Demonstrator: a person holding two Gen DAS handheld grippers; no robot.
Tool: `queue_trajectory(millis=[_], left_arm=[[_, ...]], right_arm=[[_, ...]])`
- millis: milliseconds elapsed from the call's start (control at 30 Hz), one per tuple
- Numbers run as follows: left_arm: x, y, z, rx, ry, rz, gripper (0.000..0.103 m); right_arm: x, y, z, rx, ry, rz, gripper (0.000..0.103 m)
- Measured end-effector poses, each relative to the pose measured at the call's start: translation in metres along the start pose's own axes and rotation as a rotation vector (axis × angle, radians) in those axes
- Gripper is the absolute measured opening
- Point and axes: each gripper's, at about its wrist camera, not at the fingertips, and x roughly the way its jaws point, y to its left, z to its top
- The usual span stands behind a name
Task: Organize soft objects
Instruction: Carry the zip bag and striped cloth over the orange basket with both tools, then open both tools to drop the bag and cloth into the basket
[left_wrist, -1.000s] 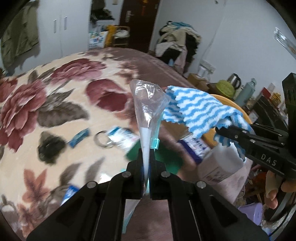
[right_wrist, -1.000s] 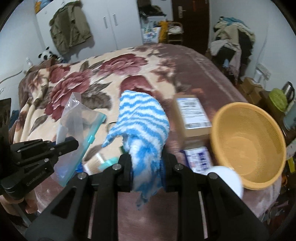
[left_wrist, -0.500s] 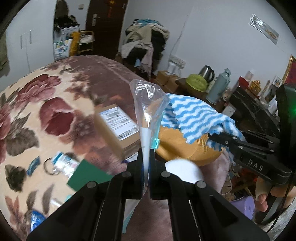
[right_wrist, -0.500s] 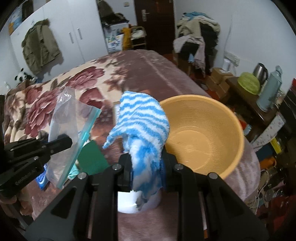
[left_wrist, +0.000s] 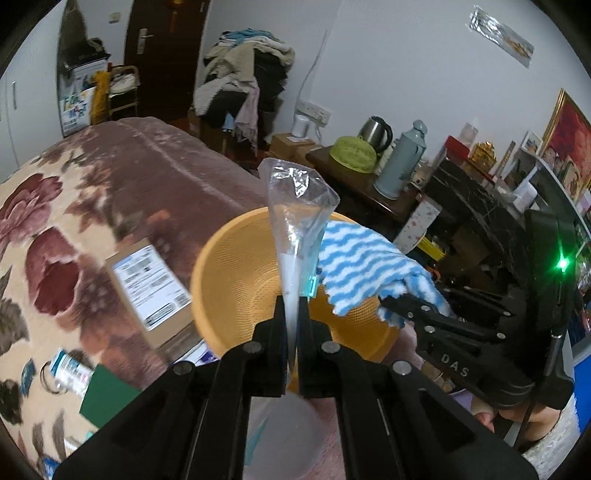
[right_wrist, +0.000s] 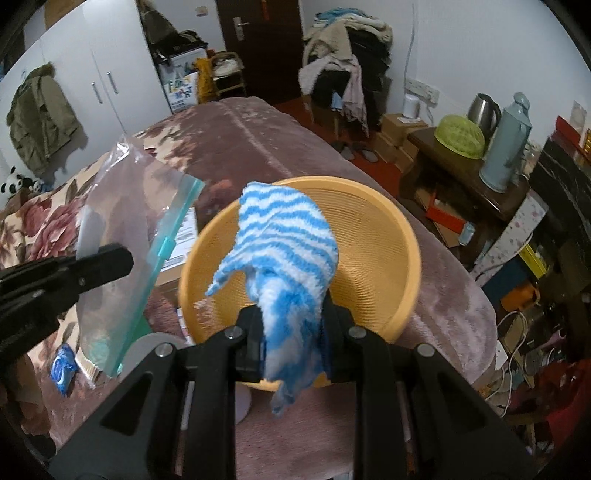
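My left gripper is shut on a clear zip bag with a teal seal, which stands up above the orange basket. In the right wrist view the same bag hangs at the left, held by the left gripper. A fluffy blue and white striped cloth is pinched in my right gripper, over the near rim of the basket. That cloth also shows at the right of the left wrist view, with the right gripper shut on it.
The basket sits near the corner of a bed with a floral blanket. A cardboard box, a green card and small packets lie left of it. A side table with a kettle and flask stands beyond the bed.
Both grippers have swung to the right across the bed with their loads. The orange basket, at the right edge before, now lies right under the bag and the cloth.
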Motion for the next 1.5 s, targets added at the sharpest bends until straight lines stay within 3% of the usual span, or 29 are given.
queue_trajectory(millis=[300,767,1100,1167,1233,1267,1333,1433,1500], left_arm=[[0.050,-0.016,0.008,-0.005,0.053,-0.038,0.001],[0.077,-0.013,0.045,-0.063,0.010,-0.072,0.001],[0.117,-0.005,0.038,-0.089,0.091,-0.037,0.004],[0.120,-0.001,0.038,-0.104,0.110,-0.045,0.017],[0.120,0.005,0.038,-0.137,0.114,-0.051,0.077],[0.118,0.007,0.038,-0.147,0.101,-0.051,0.095],[0.110,0.011,0.038,-0.164,0.064,-0.043,0.097],[0.106,0.016,0.037,-0.184,0.069,-0.033,0.101],[0.101,0.018,0.037,-0.180,0.061,-0.005,0.102]], right_arm=[[0.020,-0.023,0.001,0.044,0.021,-0.008,0.022],[0.034,-0.045,0.020,0.070,0.007,-0.012,0.022],[0.056,-0.047,0.013,0.053,0.044,0.000,0.022],[0.060,-0.046,0.013,0.048,0.060,-0.013,0.022],[0.063,-0.046,0.013,0.040,0.075,-0.021,0.023],[0.064,-0.046,0.013,0.039,0.081,-0.027,0.023],[0.065,-0.048,0.012,0.041,0.092,-0.038,0.023],[0.063,-0.050,0.012,0.039,0.091,-0.040,0.024],[0.063,-0.051,0.011,0.041,0.097,-0.030,0.033]])
